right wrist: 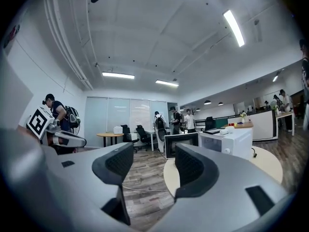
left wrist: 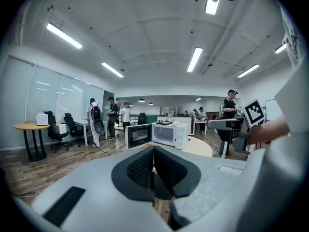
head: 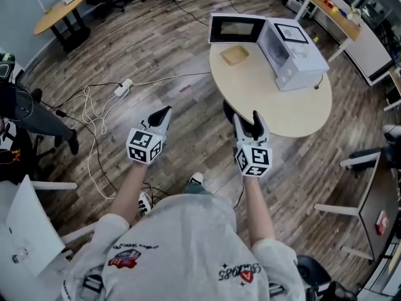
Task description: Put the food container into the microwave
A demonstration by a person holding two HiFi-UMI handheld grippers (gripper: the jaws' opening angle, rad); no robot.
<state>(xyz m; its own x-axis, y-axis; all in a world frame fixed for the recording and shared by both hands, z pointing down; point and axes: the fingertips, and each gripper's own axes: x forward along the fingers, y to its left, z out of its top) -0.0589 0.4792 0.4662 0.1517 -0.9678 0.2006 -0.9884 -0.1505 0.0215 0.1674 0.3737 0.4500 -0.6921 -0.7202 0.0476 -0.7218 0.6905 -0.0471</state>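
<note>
My right claw (head: 246,119) gapes wide, empty; my left claw (head: 163,115) is pinched shut on nothing. The shallow tan square food container (head: 235,55), probably plastic, sits ahead beside the open door (head: 236,29) of the white boxy microwave (head: 291,52), nearer my right claw.

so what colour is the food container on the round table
Pale yellowish tan; the food container shows best in the head view.

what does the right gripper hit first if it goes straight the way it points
Likely the round table, just ahead of the right gripper; height is unclear, so it might pass above.
</note>
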